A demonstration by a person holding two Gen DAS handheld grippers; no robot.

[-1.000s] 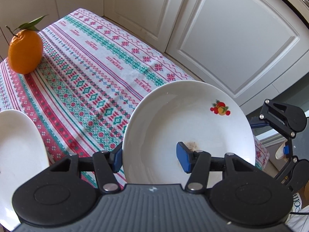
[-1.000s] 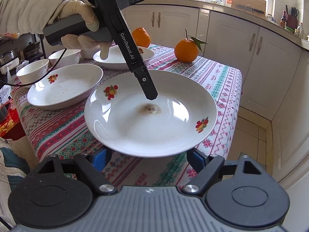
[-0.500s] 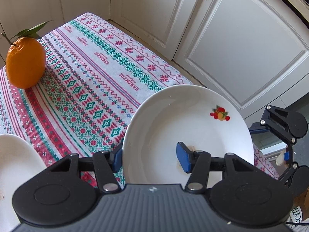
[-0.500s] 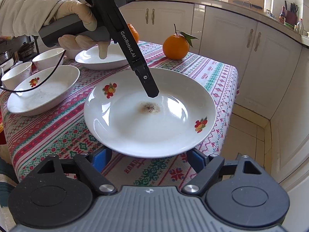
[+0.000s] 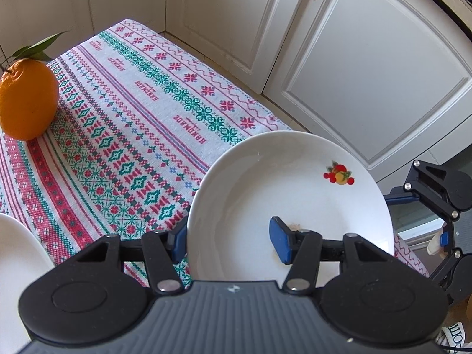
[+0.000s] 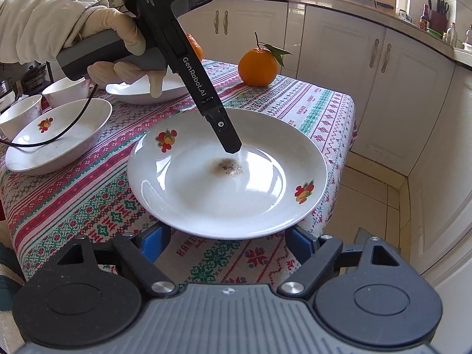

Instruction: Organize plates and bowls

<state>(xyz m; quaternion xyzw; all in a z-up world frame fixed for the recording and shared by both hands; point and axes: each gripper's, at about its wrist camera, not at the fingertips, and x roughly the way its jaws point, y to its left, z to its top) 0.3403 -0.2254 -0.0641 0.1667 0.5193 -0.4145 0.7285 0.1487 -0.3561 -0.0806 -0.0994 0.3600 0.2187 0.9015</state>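
Gripping the rim of a white plate (image 5: 283,194), the left gripper (image 5: 230,237) has one blue pad under the plate's left edge and the other pressed on its inner surface beside a brown food stain. At far left on the patterned tablecloth (image 5: 132,112) sits an orange (image 5: 26,97) with leaves. In the right wrist view, two small bowls (image 6: 44,100) and a shallow bowl (image 6: 59,135) stand at the left, and another dish (image 6: 138,91) lies behind the gloved hand (image 6: 118,47). The plate overhangs the table's corner, with floor below to the right. The right gripper (image 6: 227,243) waits just beneath the plate's near edge, jaws spread wide, holding nothing. One-sided hold on a smooth rim could let the plate tip or slip off toward the floor.
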